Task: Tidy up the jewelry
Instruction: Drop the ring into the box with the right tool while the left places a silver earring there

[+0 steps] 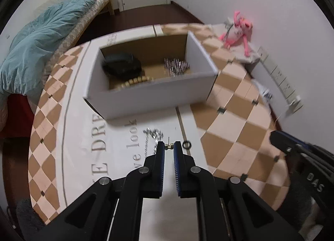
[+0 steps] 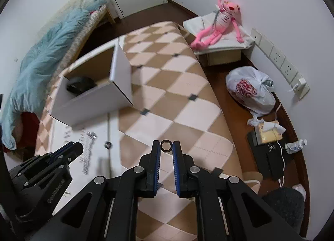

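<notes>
My left gripper [image 1: 169, 146] is shut on a small gold earring [image 1: 169, 146], held just above the white printed sheet [image 1: 125, 157]. A silver chain [image 1: 153, 134] and a dark ring [image 1: 186, 144] lie on the sheet beside it. My right gripper [image 2: 166, 145] is shut on a dark ring [image 2: 166, 145], held above the checkered mat [image 2: 177, 95]. The open white box [image 1: 146, 92] stands beyond, holding a black pouch [image 1: 122, 65], a bead bracelet [image 1: 135, 81] and silver pieces [image 1: 176, 66]. The box [image 2: 89, 101] also shows in the right wrist view.
A second dark ring [image 2: 108, 144] and the chain [image 2: 89, 136] lie on the sheet left of my right gripper. A pink plush toy [image 2: 217, 26], a plastic bag [image 2: 250, 92] and floor clutter sit to the right. A bed with a teal blanket [image 1: 41, 42] lies at left.
</notes>
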